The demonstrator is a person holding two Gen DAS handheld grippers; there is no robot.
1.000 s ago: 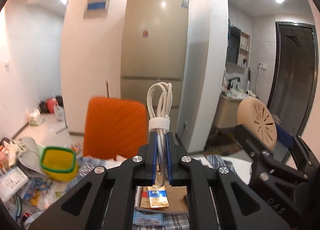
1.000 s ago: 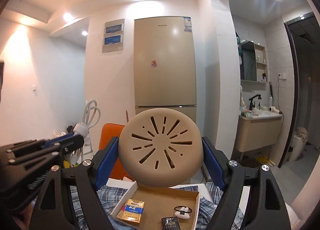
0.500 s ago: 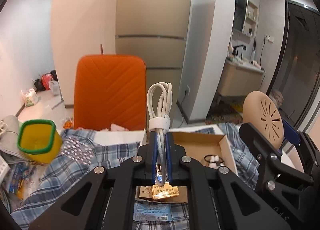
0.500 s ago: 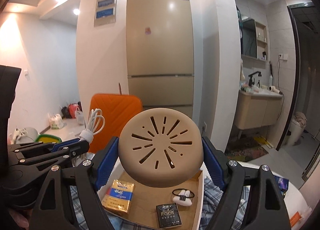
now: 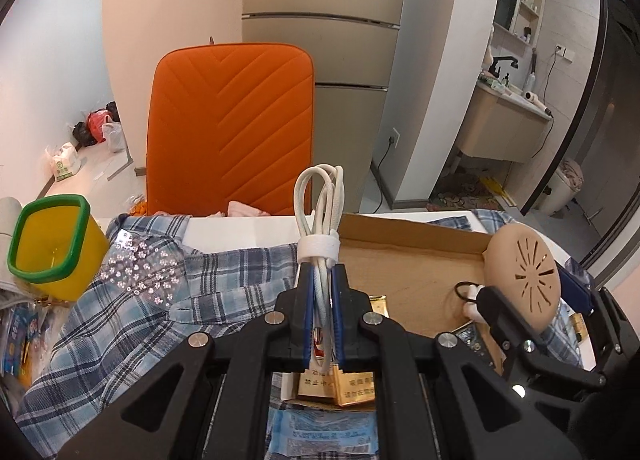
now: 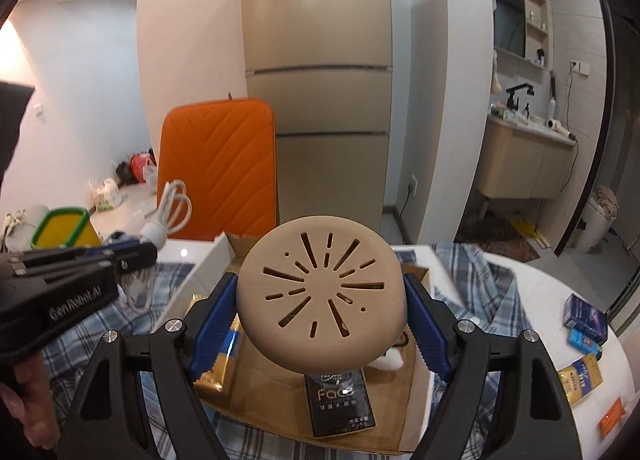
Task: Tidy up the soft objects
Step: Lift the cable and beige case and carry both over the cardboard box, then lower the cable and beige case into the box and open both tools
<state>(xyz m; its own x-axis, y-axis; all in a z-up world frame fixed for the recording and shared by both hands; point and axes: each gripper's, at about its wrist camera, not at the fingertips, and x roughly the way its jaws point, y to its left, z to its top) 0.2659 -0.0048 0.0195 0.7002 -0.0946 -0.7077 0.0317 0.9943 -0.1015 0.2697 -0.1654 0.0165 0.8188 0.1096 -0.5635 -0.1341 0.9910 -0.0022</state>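
My left gripper (image 5: 321,292) is shut on a coiled white cable (image 5: 320,212) bound with a white strap, its loops standing up above the blue pads. In the right wrist view the same cable (image 6: 174,208) shows at the left, past the left gripper (image 6: 124,258). My right gripper (image 6: 320,300) is shut on a round beige slotted disc (image 6: 320,296), held by its edges between the blue pads. The disc (image 5: 524,280) also appears at the right of the left wrist view. Both grippers hover over an open cardboard box (image 6: 400,432) lying on a blue plaid shirt (image 5: 132,316).
In the box lie a gold packet (image 6: 224,360), a black "Face" packet (image 6: 342,400) and a small white item (image 6: 390,358). A yellow tub with a green rim (image 5: 52,244) stands at the left. An orange chair back (image 5: 232,128) rises behind the table. Small boxes (image 6: 584,324) lie at the right.
Both grippers have come down and tilted toward the table, so the cardboard box and plaid shirt now fill the lower view. Cable and disc stay gripped as before.
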